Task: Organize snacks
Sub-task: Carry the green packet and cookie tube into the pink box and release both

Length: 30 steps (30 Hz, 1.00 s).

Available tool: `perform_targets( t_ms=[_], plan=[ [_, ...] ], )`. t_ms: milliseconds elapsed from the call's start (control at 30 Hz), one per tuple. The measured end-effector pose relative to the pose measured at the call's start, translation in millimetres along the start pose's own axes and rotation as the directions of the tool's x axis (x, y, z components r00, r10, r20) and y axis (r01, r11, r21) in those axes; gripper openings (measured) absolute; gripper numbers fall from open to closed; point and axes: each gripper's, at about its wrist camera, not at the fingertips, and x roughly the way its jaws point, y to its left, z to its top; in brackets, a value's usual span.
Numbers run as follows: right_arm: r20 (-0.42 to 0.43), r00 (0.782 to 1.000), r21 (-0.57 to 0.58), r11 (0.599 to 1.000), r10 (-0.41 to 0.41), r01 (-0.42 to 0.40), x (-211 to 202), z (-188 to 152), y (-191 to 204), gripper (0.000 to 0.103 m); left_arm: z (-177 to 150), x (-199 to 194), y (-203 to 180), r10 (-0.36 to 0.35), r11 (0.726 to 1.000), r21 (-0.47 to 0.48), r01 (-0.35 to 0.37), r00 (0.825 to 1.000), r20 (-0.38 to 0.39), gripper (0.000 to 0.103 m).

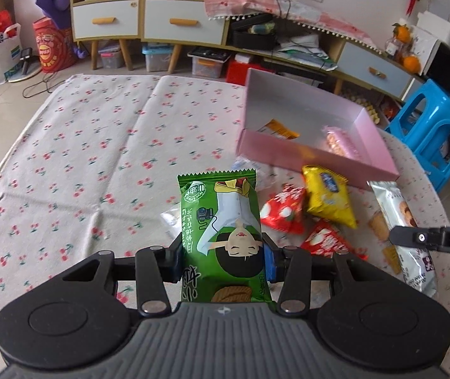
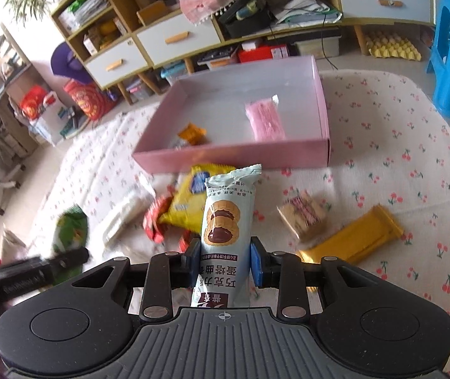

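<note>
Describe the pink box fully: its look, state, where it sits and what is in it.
The pink box is a shallow, open rectangular tray, seemingly card, with low pink walls outside and a pale, glossy inside. It sits flat on the cherry-print cloth, at the far side of the loose snacks. Inside lie a pink wafer pack towards one side and an orange packet by the near wall; most of the floor is bare. A yellow packet lies just in front of the near wall. Neither gripper touches it.
</note>
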Motion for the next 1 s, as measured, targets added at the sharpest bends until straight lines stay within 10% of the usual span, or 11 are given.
perform_targets(
  t_ms=[533, 1000],
  plan=[
    [0.078, 0.997, 0.179, 0.983, 0.020, -0.034, 5.4, 66.2, -34.0, 0.031, 47.5, 34.3, -40.8, -0.123, 0.989, -0.086, 0.121, 0.992, -0.017, 0.042],
    [0.100, 0.995, 0.077, 0.997, -0.015, 0.007, 80.2, 125.4, -68.3, 0.031, 105.6, 130.0, -74.6, -0.206, 0.979, -0.005, 0.206, 0.979, -0.003, 0.042]
  ],
)
